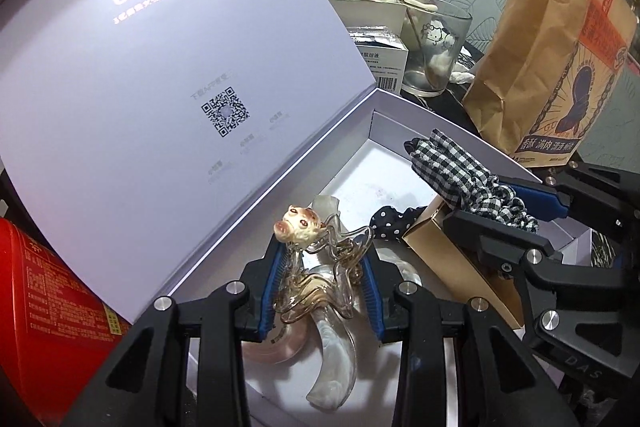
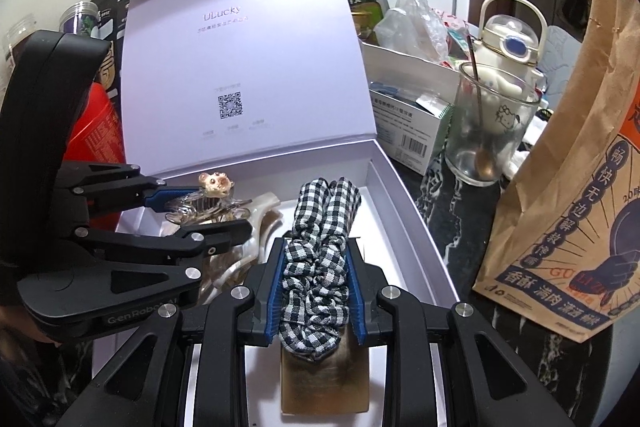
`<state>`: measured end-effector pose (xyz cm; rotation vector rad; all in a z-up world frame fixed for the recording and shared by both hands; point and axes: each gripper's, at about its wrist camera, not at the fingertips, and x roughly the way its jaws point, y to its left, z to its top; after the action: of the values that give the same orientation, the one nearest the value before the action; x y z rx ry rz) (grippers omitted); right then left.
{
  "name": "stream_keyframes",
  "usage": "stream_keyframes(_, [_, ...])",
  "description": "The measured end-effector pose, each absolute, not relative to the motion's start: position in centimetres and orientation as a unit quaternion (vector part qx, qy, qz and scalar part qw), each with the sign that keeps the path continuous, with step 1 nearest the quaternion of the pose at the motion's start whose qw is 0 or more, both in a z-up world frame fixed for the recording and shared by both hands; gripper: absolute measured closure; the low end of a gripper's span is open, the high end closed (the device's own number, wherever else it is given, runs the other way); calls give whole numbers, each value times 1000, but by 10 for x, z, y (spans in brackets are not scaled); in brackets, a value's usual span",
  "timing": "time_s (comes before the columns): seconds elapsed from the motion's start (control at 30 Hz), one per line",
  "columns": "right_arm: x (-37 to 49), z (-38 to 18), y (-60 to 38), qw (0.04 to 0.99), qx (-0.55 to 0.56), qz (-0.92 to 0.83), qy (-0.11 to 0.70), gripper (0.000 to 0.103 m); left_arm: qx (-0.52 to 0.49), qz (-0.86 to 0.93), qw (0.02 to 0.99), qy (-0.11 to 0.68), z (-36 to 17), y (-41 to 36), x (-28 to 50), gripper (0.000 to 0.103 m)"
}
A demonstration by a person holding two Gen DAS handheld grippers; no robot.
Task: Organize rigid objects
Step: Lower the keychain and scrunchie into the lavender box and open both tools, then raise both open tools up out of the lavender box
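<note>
A white box (image 1: 404, 107) (image 2: 404, 187) lies open, its lid (image 1: 160, 75) (image 2: 248, 67) standing up at the back. My left gripper (image 1: 324, 259) (image 2: 224, 211) is shut on a clear hair claw with a small animal head (image 1: 316, 251) (image 2: 208, 197), held over the box's left part. A pearly hair clip (image 1: 334, 367) (image 2: 264, 223) lies in the box under it. My right gripper (image 2: 318, 259) (image 1: 496, 199) is shut on a black-and-white checked scrunchie (image 2: 320, 247) (image 1: 452, 167) above a gold card box (image 2: 324, 379) (image 1: 452, 267).
A polka-dot scrunchie (image 1: 392, 223) lies in the box. To the right stand a glass with a spoon (image 1: 432, 43) (image 2: 488, 123), a brown paper bag (image 1: 552, 47) (image 2: 568, 207), a cream bottle (image 2: 512, 39) and small cartons (image 2: 412, 131). A red tin (image 1: 44, 307) stands left.
</note>
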<state>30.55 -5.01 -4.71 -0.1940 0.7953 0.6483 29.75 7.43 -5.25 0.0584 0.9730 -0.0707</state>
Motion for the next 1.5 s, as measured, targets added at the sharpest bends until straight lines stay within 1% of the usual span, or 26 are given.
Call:
stream_keyframes(0.23, [308,-45,-52,862,-86,316,388,73,23,-50,881,470,-52,73,297,68])
stream_keyframes(0.4, [310,-43,-54,865,-84,309,387,68,34,-31,887,460,-47,73,295,68])
stream_keyframes(0.47, [309,-40,-55,866,-84,307,384,62,32,-35,888,458,-45,74,294,68])
stream_keyframes(0.8, [304,-30,-59,872,-94,296,379,60,29,-28,891,453,-41,74,293,68])
stream_keyframes(1.1, [299,-17,-65,878,-89,288,371,60,35,-17,895,445,-27,77,284,68])
stream_keyframes(1.17, [297,-13,-65,880,-93,284,370,60,36,-16,894,445,-26,77,283,60])
stream_keyframes(1.2, [296,-11,-65,880,-96,282,369,60,34,-17,895,444,-25,78,282,43])
stream_keyframes(1.23, [294,-9,-65,881,-97,282,369,60,33,-16,896,443,-25,77,283,22])
stream_keyframes(1.27, [293,-7,-65,881,-98,281,367,60,31,-15,898,439,-23,77,282,15])
stream_keyframes(1.3, [291,-5,-66,882,-99,281,365,60,29,-15,900,434,-21,78,280,13])
stream_keyframes(1.5, [283,6,-73,887,-100,273,358,60,24,-15,906,423,-6,76,273,13])
